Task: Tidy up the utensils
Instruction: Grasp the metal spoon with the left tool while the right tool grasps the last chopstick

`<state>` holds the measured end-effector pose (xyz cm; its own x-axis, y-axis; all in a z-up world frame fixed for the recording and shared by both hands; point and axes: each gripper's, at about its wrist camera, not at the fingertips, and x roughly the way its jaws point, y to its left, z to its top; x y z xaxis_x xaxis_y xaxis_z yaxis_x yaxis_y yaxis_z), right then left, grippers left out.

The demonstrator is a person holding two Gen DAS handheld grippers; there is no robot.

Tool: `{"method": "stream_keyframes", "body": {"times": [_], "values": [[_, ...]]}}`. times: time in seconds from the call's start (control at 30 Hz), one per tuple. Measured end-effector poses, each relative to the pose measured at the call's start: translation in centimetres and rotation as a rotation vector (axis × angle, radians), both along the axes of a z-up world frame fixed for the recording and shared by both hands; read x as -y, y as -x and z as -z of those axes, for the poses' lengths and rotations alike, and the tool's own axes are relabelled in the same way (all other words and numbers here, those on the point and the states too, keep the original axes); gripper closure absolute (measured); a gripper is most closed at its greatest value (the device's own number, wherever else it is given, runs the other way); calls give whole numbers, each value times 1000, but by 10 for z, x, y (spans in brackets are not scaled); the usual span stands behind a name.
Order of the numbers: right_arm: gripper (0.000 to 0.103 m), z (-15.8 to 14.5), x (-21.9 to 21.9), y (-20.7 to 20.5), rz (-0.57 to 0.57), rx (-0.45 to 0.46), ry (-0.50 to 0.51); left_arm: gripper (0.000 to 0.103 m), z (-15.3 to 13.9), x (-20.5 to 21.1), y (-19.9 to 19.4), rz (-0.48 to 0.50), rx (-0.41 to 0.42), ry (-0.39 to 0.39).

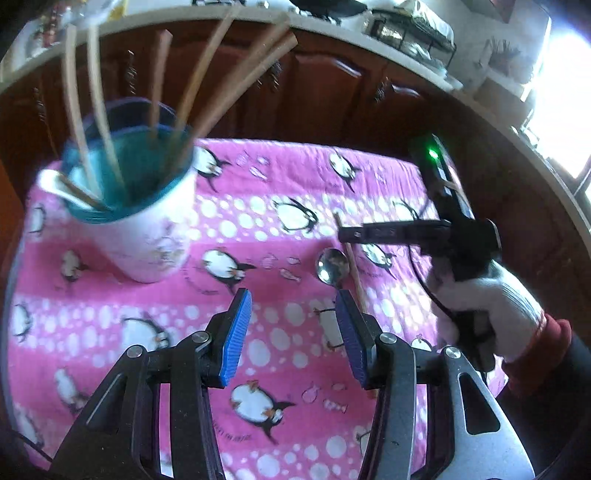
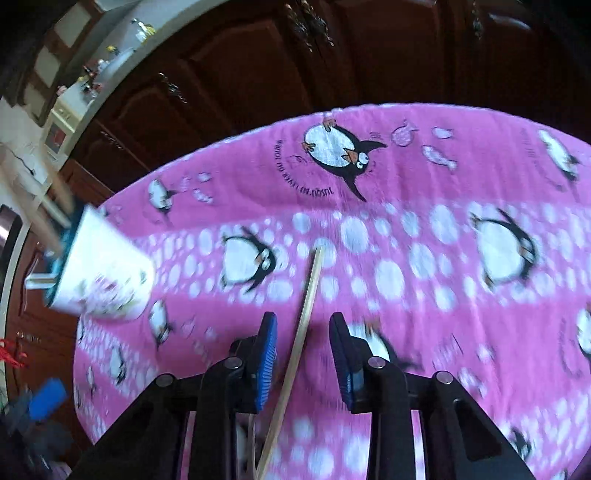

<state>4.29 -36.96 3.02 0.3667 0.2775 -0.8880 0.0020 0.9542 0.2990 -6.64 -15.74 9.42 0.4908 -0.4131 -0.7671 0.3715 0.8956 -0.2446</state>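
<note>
Left gripper (image 1: 293, 332): jaws wide apart, nothing between the blue pads; hovering over the pink penguin-print cloth (image 1: 280, 206) that covers the worktop.

Right gripper (image 2: 303, 354): jaws apart, a pale wooden chopstick (image 2: 308, 295) lying on the cloth in the gap between the pads, touching neither as far as can be told. In the left wrist view this gripper (image 1: 351, 234) sits at 3 o'clock, held in a white-gloved hand (image 1: 491, 295), its fingers pointing toward 9 o'clock.

Mug (image 1: 147, 221): white outside, teal inside, upright on the cloth at 10 o'clock in the left wrist view. Holds several wooden chopsticks (image 1: 207, 74) fanned upward, plus a white handle (image 1: 55, 184) leaning over the rim at the left. In the right wrist view the mug (image 2: 107, 277) sits at 9 o'clock, blurred.

Spoon (image 1: 332, 266): metal, bowl up, on the cloth just beyond the left gripper's right pad, its handle hidden behind that pad.

Loose chopstick (image 1: 352, 266): just beside the spoon at its right, running from 12 to 6 o'clock, passing under the right gripper's tip.

Background: dark wooden cabinet doors (image 1: 332, 85) beyond the worktop; a pale countertop (image 1: 369, 40) above them carrying a wire rack (image 1: 410, 29).
</note>
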Motion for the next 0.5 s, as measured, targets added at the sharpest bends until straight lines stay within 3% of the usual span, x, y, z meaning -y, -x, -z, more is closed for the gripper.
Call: {"method": "stream_keyframes", "body": {"times": [0.07, 0.13, 0.37, 0.5], "values": [[90, 5, -1, -6, -17, 0, 19, 56, 12, 11, -14, 28, -28, 8], [95, 4, 1, -5, -51, 4, 20, 56, 21, 21, -26, 50, -34, 8], [95, -3, 42, 36, -74, -47, -13, 56, 53, 61, -61, 161, -47, -10], [95, 0, 54, 49, -70, -68, -60, 56, 68, 75, -77, 196, -99, -23]]}}
